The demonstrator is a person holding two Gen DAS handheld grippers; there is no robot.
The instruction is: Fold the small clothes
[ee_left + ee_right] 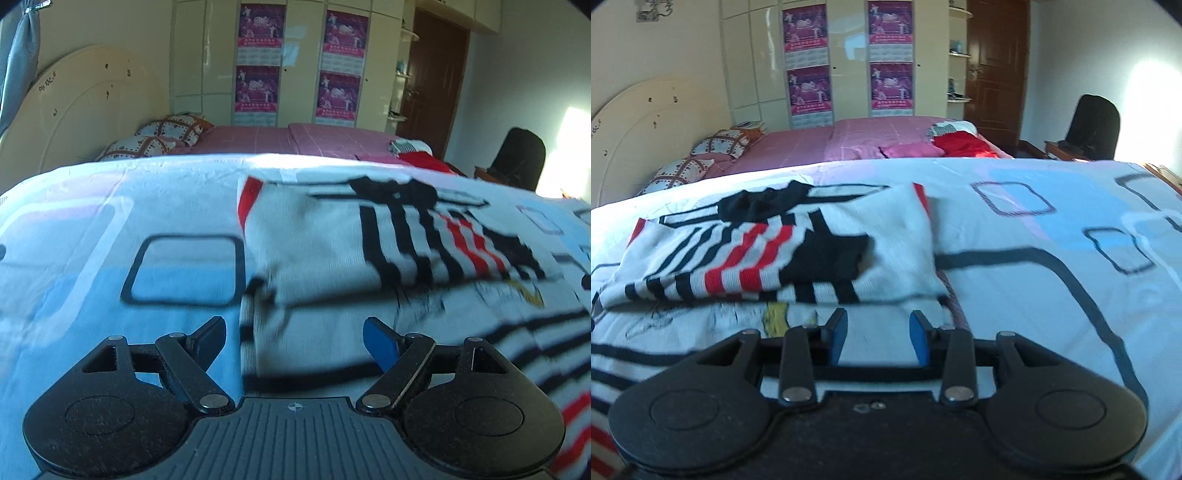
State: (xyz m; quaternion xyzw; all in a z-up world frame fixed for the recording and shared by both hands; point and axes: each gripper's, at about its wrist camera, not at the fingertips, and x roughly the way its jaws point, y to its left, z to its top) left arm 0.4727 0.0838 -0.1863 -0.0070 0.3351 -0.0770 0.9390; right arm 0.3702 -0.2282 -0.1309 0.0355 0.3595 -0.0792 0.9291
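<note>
The sweater [768,254] is being left part-folded ahead of both empty claws, left claw [294,341] wide, right claw [875,334] narrower.

Bluish daylight, glare on right wall, motion blur, fisheye-bent edges

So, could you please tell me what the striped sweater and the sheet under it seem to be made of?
The striped sweater looks like a soft, matte knit: fine ribbing shows along its stripes and it folds thickly. The sheet looks like thin, smooth woven cotton or a blend, with a flat printed pattern and shallow creases.
</note>
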